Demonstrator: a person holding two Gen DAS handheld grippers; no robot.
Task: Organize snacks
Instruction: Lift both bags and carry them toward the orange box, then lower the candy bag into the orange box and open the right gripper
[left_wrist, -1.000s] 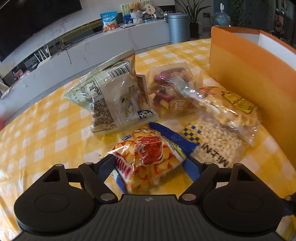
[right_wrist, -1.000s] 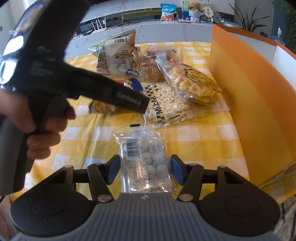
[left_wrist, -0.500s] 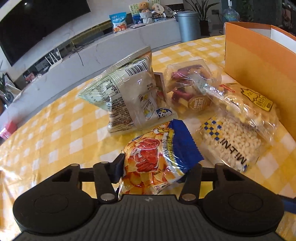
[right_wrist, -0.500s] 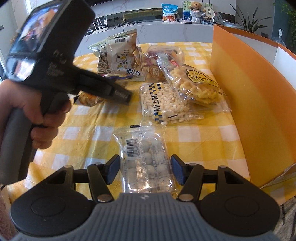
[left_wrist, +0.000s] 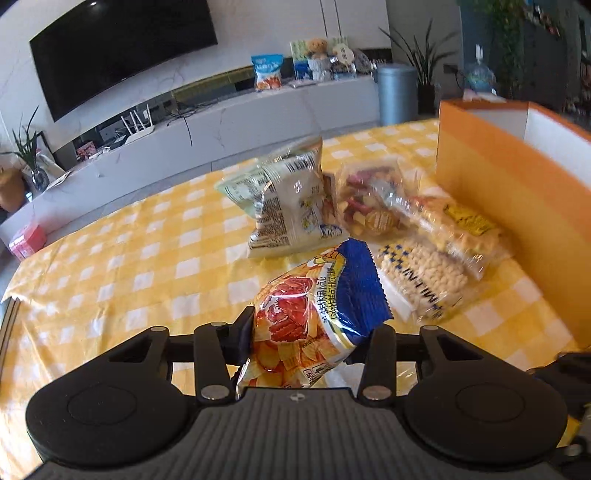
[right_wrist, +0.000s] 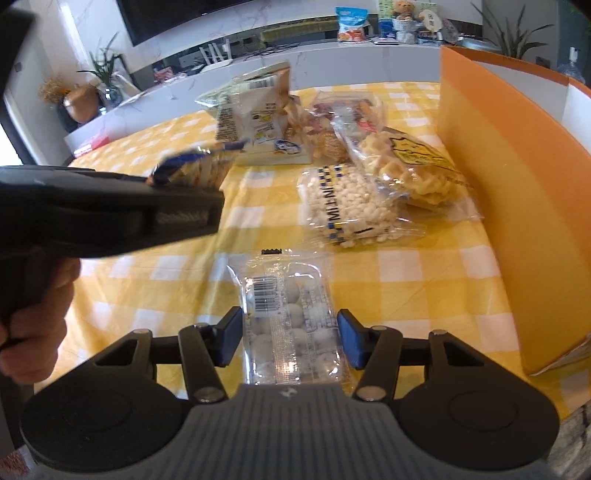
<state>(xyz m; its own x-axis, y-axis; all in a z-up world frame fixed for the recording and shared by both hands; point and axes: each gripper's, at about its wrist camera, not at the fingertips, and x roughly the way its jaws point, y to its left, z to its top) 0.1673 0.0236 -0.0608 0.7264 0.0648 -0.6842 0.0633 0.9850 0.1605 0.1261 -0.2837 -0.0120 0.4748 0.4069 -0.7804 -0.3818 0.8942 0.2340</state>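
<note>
we see the orange and blue chip bag (left_wrist: 314, 317) clamped between the pads of the left gripper (left_wrist: 306, 343), lifted clear of the yellow checked tablecloth (left_wrist: 147, 258), its blue sealed end pointing up and away from us. in the right wrist view the same bag (right_wrist: 195, 170) sticks out past the black body of the left gripper, which a hand (right_wrist: 33, 332) holds at the left edge of the picture.

the clear packet of white round candies (right_wrist: 291, 325) lies flat on the cloth between the fingers of the right gripper (right_wrist: 291, 339). its jaws are closing, with the blue pads just beside the packet's edges; we cannot see them pressing on it.

beyond these, a group of snacks lies together on the cloth: a clear bag of small white puffs with a blue checked edge (left_wrist: 424, 280), a clear bag of yellow wavy crisps (left_wrist: 454, 229) partly over it, a clear bag of red and purple pieces (left_wrist: 365, 199), and a pale green and white bag (left_wrist: 280, 199) standing tilted against it.

to the right of the group stands the orange box (left_wrist: 517, 206), open at the top, its wall near the crisps bag.
</note>
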